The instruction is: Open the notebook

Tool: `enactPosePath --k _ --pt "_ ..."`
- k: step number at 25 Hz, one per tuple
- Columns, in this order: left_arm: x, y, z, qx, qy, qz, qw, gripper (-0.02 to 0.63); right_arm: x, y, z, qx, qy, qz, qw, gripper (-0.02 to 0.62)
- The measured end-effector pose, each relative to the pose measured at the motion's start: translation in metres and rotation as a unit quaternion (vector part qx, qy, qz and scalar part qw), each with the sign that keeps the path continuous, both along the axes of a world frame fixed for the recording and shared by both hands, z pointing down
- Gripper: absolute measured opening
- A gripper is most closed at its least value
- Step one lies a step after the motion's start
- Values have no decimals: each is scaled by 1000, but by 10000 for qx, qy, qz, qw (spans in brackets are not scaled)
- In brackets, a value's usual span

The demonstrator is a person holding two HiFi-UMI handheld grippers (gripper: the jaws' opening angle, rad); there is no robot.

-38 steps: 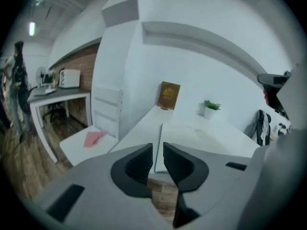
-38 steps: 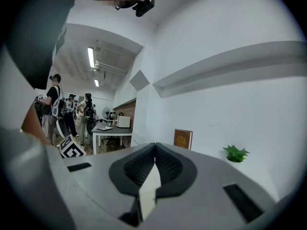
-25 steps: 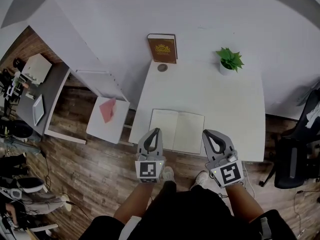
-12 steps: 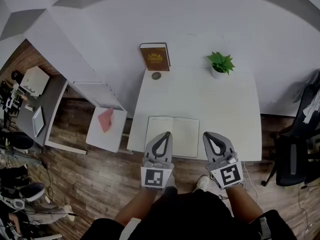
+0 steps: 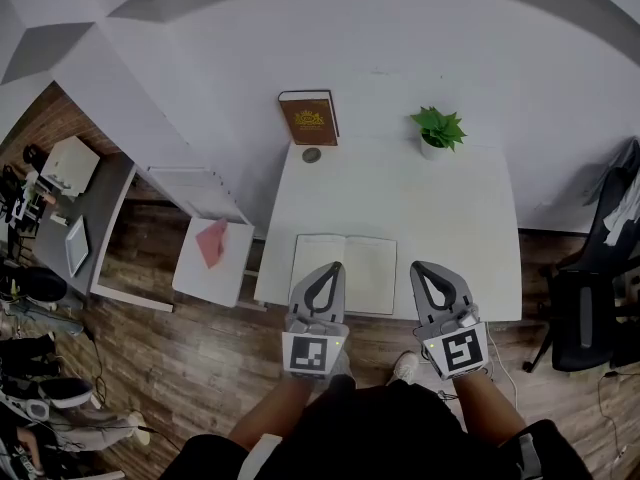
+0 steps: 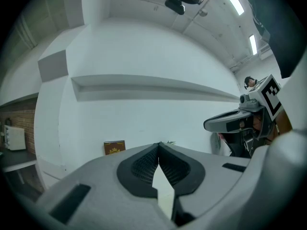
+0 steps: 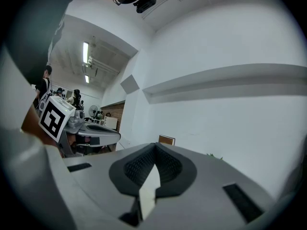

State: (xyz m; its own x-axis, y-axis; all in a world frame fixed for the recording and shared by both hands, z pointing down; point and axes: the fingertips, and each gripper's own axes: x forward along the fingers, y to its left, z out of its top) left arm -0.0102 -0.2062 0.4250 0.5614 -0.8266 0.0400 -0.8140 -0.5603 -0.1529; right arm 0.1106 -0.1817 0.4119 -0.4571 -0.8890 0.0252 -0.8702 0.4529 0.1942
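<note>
- The notebook (image 5: 345, 273) lies open at the near edge of the table (image 5: 440, 208), a little left of the middle. Both pale pages face up, so I judge that the opening itself is done.
- My left gripper (image 5: 330, 267) is closed, tip against tip, with nothing between the jaws. In the head view it stands in front of the left page, and I cannot tell if it touches the paper.
- My right gripper (image 5: 429, 267) is closed as well and holds nothing. It is just beside the right edge of the notebook, apart from it.
- The step in hand is, I think, only to finish cleanly, so both grippers should be taken away from the pages without brushing them, because a light page turns over easily.
- If a page begins to rise, I would press it gently near the fold with closed tips, not near the outer edge.
- The notebook is close to the near edge, so any push should go toward the far side, never toward me.
- The brown book (image 5: 308, 118) and the small plant (image 5: 437, 128) at the far edge are well apart from this work.
</note>
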Motion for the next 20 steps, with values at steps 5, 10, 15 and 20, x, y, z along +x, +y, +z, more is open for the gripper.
enactPosePath --k 5,10,15,20 --pt "2 1 -1 2 79 23 10000 6 0 2 -4 64 9 31 10000 3" --pt "1 1 1 -54 139 16 9999 6 -1 1 -5 79 36 8 10000 3" --pt "1 4 3 -130 138 26 9998 6 -3 2 -4 82 82 -57 9999 3" --pt "1 3 6 -111 100 35 9999 6 -2 2 -4 52 99 -57 9999 3"
